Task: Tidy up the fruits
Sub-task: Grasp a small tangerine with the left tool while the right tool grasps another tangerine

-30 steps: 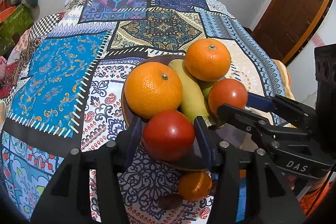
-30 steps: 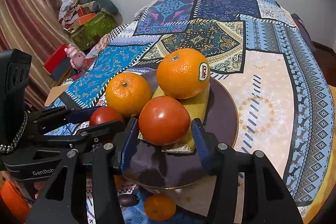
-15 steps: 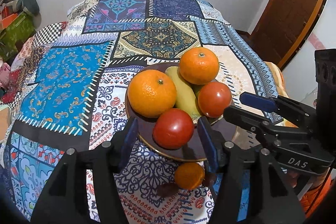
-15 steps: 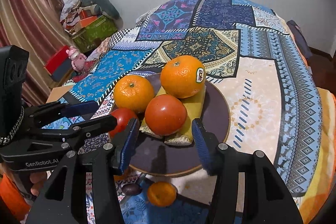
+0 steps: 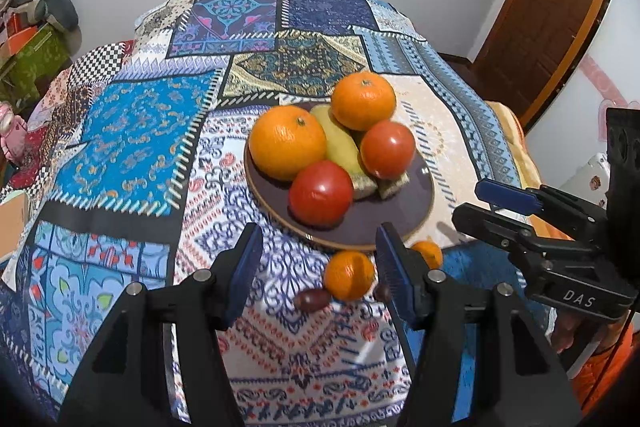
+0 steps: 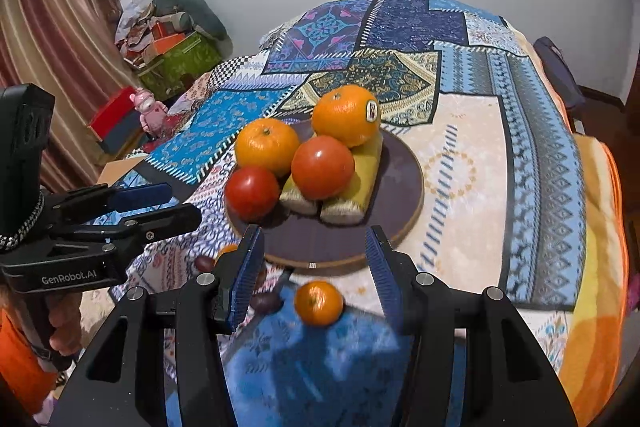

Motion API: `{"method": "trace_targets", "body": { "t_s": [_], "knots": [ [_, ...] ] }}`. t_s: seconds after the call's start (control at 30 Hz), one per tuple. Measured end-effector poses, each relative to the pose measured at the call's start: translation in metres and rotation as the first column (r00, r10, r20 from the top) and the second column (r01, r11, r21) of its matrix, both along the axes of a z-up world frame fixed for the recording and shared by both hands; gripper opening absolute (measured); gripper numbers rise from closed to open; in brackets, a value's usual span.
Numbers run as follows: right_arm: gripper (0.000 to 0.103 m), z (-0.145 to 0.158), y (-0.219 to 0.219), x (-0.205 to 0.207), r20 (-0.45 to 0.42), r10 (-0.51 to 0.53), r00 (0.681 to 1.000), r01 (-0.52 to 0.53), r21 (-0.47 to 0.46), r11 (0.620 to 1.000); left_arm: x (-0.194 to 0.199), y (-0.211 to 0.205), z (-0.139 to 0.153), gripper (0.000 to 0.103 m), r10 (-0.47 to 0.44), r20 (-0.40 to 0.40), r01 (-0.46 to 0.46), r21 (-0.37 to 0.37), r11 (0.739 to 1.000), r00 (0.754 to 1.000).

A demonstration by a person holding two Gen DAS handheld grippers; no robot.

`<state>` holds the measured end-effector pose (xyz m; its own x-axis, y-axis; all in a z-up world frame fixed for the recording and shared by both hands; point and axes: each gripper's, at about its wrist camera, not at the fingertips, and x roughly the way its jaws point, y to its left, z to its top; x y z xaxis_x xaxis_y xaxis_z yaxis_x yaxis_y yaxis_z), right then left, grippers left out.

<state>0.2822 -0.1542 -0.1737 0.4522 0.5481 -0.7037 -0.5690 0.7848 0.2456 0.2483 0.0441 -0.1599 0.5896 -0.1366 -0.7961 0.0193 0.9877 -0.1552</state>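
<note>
Loaded plate (image 5: 416, 203) mid-frame, loose fruit below.
My left tongs (image 5: 320, 267) and right tongs (image 6: 314, 267) gape empty; a small orange (image 5: 349, 275) lies between the left pair.

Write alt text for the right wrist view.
A dark round plate on a patchwork cloth holds two oranges, two tomatoes and cut yellow fruit. The right gripper hangs open and empty in front of it, above a small orange on the cloth.

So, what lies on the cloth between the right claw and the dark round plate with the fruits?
In the right wrist view, a small orange mandarin and a dark date-like fruit lie between the right claw and the plate.
</note>
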Motion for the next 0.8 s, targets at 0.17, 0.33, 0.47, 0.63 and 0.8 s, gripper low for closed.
{"method": "trace_targets", "body": {
  "t_s": [0.17, 0.33, 0.47, 0.63, 0.8],
  "knots": [
    [0.049, -0.009, -0.005, -0.01, -0.017, -0.002, 1.0, 0.002, -0.013, 1.0, -0.008, -0.008, -0.012, 0.059, -0.022, -0.037, 0.022, -0.01, 1.0, 0.999],
    [0.049, -0.022, -0.009, -0.015, -0.054, -0.008, 0.999, 0.007, -0.01, 1.0, -0.01, -0.016, -0.025, 0.059, -0.041, -0.069, 0.039, -0.035, 0.999, 0.997],
    [0.049, -0.033, -0.006, -0.018, -0.084, 0.004, 0.996, -0.005, -0.012, 1.0, -0.008, -0.022, -0.034, 0.059, -0.053, -0.084, 0.049, -0.039, 0.998, 0.995],
    [0.047, -0.043, -0.001, -0.018, -0.102, 0.01, 0.995, -0.011, -0.016, 1.0, -0.003, -0.029, -0.039, 0.058, -0.069, -0.071, 0.069, -0.004, 0.998, 0.995],
    [0.042, -0.049, 0.002, -0.015, -0.109, 0.013, 0.994, -0.015, -0.022, 1.0, 0.0, -0.033, -0.041, 0.053, -0.089, -0.059, 0.09, 0.018, 0.996, 0.994]
  ]
}}
